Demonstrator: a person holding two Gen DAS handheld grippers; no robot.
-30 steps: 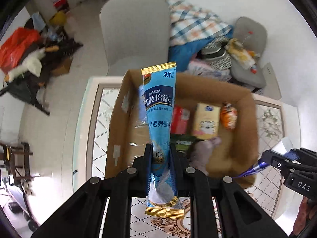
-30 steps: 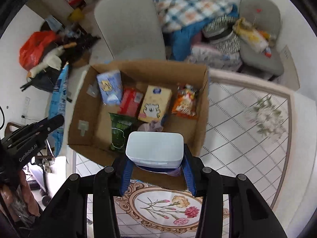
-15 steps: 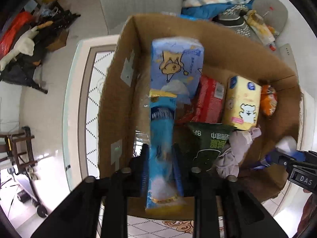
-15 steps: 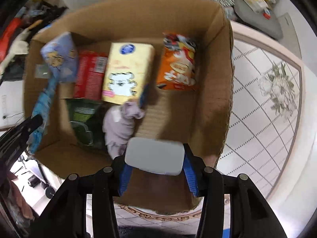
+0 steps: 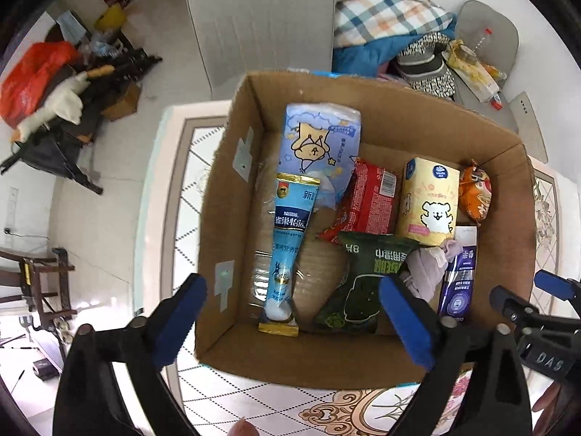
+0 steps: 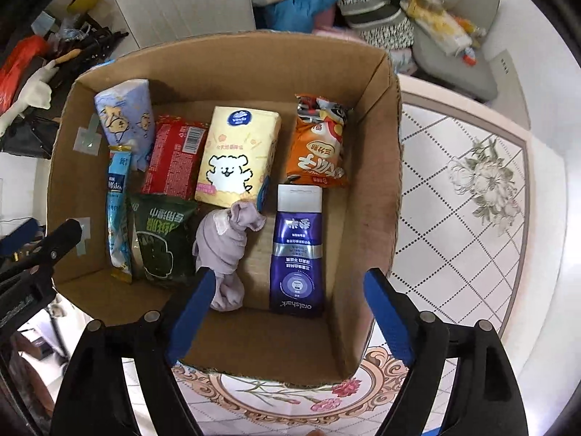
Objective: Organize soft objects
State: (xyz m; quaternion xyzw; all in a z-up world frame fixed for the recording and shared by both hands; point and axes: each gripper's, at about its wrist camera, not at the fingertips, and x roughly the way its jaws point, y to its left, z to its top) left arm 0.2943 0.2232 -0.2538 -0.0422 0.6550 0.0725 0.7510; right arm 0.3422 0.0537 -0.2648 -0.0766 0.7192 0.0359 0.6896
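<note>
Both grippers, left gripper (image 5: 292, 321) and right gripper (image 6: 287, 314), hang over the cardboard box (image 6: 377, 189) with jaws spread wide, gripping nothing. Blue milk-powder sachet (image 5: 288, 239) lies flat in box along left wall, just beside green snack bag (image 5: 366, 279). Purple toothpaste tube (image 6: 297, 250) lies flat near right wall, beside lilac sock (image 6: 227, 250).

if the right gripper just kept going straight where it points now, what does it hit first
Probably the purple toothpaste tube on the floor of the cardboard box; the open right gripper points down at it, though depth is hard to judge.
</note>
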